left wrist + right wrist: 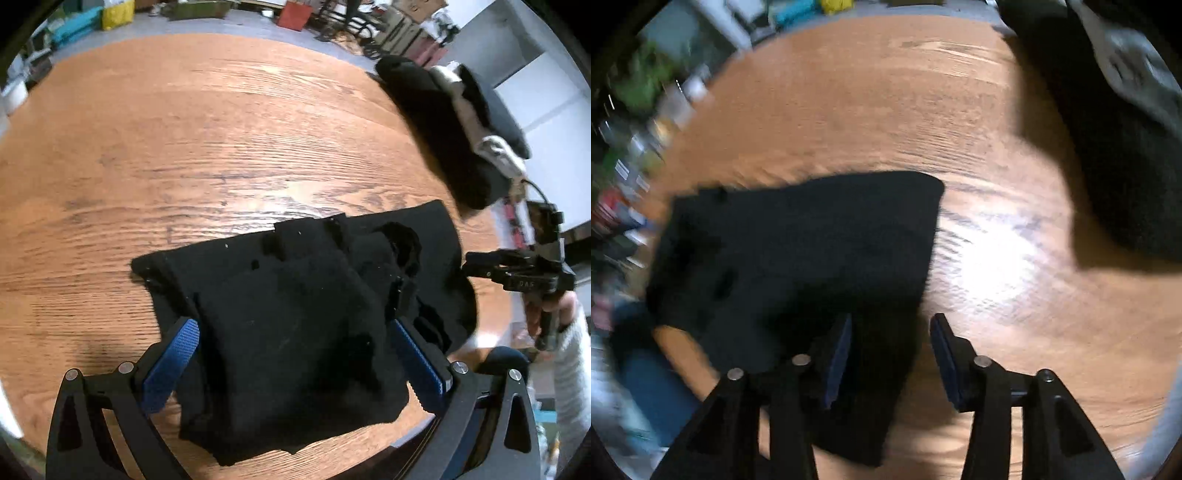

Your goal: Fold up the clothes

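A black garment (pixel 295 314) lies folded in a rough, lumpy rectangle on a round wooden table (pixel 184 147), close to the table's near edge, with several layers stacked unevenly and a crumpled opening toward its far right corner. In the right wrist view the same garment (pixel 798 258) looks flatter and blurred, its straight right edge running down toward the camera. The left gripper (pixel 295 362) hangs over the near part of the garment with its blue-padded fingers (pixel 173 365) spread wide, one on either side of the top fold; whether the pads touch the cloth cannot be told, and they clamp nothing. The right gripper (pixel 890 362) has its fingers parted a moderate way, the left finger over the garment's right edge and the right finger over bare wood, with nothing pinched between them. Seen from the left wrist, the right gripper (pixel 476 264) sits just beside the garment's right side, held by a hand (pixel 546 310) in a pale knitted sleeve (pixel 572 387). Beyond the garment, at the table's far right edge, rests a pile of dark and light grey clothes (pixel 458 122). Past the table, the floor is cluttered with boxes (pixel 295 14).
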